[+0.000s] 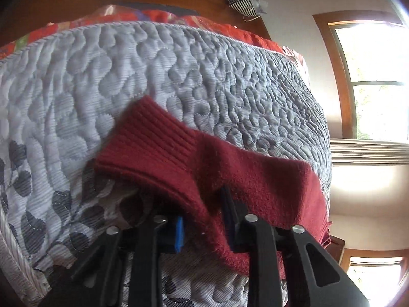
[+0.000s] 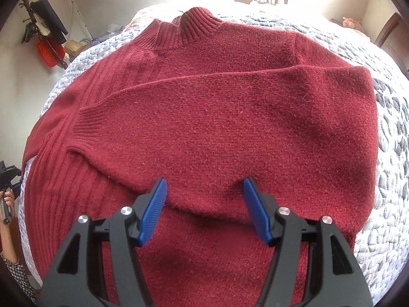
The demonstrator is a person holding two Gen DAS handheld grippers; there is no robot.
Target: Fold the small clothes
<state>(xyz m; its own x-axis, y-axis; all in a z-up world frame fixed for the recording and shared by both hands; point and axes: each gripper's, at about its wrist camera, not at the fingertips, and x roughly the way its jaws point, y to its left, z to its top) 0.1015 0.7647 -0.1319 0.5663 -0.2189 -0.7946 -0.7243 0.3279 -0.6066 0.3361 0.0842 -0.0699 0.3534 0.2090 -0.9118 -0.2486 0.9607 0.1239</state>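
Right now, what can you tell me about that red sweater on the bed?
The red sweater is a dark red, fuzzy knit with a ribbed high collar, ribbed cuffs and ribbed panels down one side. It lies spread flat on the grey quilted bedspread, one sleeve folded across the body. The right gripper is open just over its fabric. In the left wrist view the left gripper has a ribbed-cuffed part draped between its fingers.

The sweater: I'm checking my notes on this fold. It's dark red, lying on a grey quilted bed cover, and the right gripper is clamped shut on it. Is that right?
Not quite. The right gripper is open, its blue fingers spread apart over the sweater, as the right wrist view shows. The rest holds: the sweater is dark red and lies on the grey quilted bed cover.
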